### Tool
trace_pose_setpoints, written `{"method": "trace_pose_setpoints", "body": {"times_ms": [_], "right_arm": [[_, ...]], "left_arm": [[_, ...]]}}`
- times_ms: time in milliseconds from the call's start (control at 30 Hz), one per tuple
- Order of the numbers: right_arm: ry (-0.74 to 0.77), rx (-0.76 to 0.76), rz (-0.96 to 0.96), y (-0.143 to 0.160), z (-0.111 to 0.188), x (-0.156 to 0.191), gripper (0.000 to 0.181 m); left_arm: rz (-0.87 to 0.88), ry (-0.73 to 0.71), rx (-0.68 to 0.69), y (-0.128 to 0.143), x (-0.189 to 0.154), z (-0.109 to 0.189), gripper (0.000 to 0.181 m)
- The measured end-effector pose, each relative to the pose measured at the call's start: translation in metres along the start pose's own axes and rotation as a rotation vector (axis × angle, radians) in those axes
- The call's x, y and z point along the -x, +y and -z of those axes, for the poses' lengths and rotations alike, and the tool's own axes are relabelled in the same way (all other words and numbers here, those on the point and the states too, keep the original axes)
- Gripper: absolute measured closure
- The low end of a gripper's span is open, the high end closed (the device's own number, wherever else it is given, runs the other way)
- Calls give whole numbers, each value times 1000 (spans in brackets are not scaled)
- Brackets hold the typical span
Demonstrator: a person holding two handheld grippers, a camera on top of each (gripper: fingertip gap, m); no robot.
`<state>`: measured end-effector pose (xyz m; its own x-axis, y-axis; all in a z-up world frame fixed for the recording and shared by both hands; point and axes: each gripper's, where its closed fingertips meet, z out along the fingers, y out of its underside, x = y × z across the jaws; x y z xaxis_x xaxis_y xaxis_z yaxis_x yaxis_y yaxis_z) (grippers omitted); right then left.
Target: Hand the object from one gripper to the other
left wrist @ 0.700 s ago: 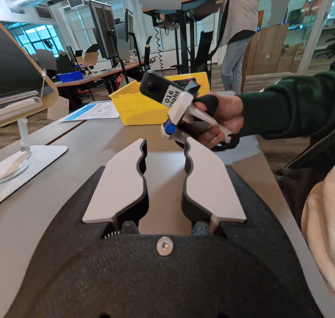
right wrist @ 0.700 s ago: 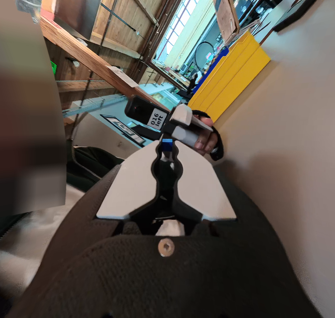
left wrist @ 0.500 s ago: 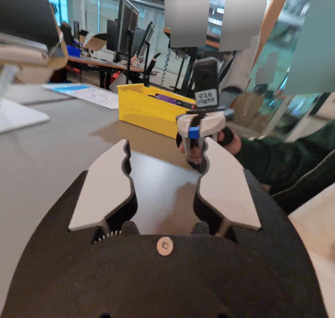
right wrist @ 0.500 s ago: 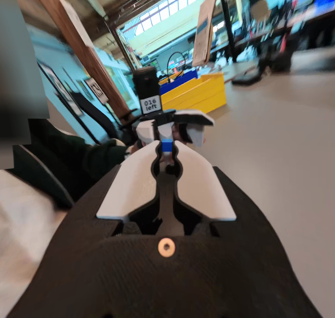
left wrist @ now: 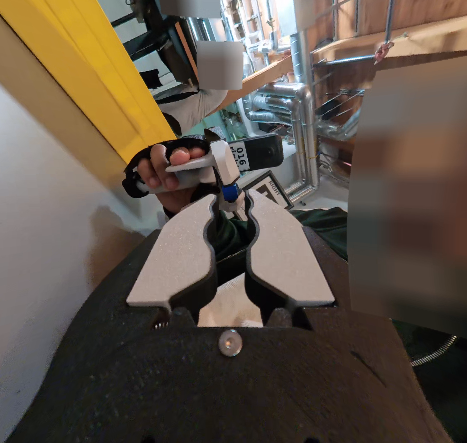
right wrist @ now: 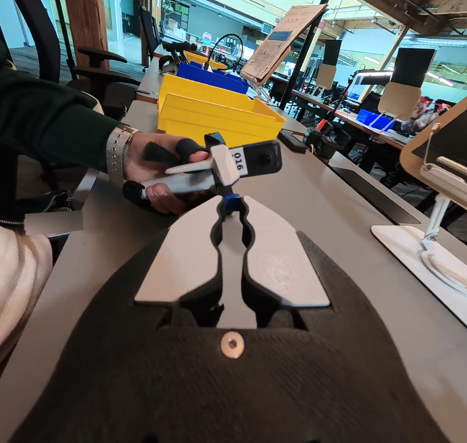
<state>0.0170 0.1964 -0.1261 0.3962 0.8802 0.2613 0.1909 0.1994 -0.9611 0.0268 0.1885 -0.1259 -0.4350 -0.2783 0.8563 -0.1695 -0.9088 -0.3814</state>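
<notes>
A small blue block (right wrist: 232,201) is pinched between the tips of my right gripper (right wrist: 233,200), which is shut on it above the grey table (right wrist: 328,203). In the left wrist view the same block (left wrist: 230,193) sits between the tips of my left gripper (left wrist: 232,195). The left jaws stand partly open, with a small gap on each side of the block. The two grippers meet tip to tip, rolled relative to each other. A hand (right wrist: 151,160) with a metal watch band holds the left gripper's handle.
A yellow bin (right wrist: 214,119) and a blue bin (right wrist: 209,76) stand at the table's far side. A tablet stand with a white base (right wrist: 417,248) is at the right. A person (left wrist: 192,107) stands in the background. Office chairs are at the left. My two grippers' fingertips are within a few centimetres of each other.
Both grippers have rolled and come together. The left jaws have narrowed from wide open and now straddle the blue block. The right gripper keeps hold of the block.
</notes>
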Motion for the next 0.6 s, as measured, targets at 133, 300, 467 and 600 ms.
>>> {"method": "trace_pose_setpoints", "body": {"times_ms": [133,300,467,600], "right_arm": [[-21,-2,-7,0,0,2,171],[-32,31,20,5,-3,7,171],[-34,22,16,4,-3,7,171],[-33,13,13,2,-3,7,171]], "left_arm": [[-11,-7,-25,-4,1,4,164],[-29,-19,4,1,2,0,164],[-32,-23,18,4,2,-3,169],[-40,-18,22,4,1,-3,169]]}}
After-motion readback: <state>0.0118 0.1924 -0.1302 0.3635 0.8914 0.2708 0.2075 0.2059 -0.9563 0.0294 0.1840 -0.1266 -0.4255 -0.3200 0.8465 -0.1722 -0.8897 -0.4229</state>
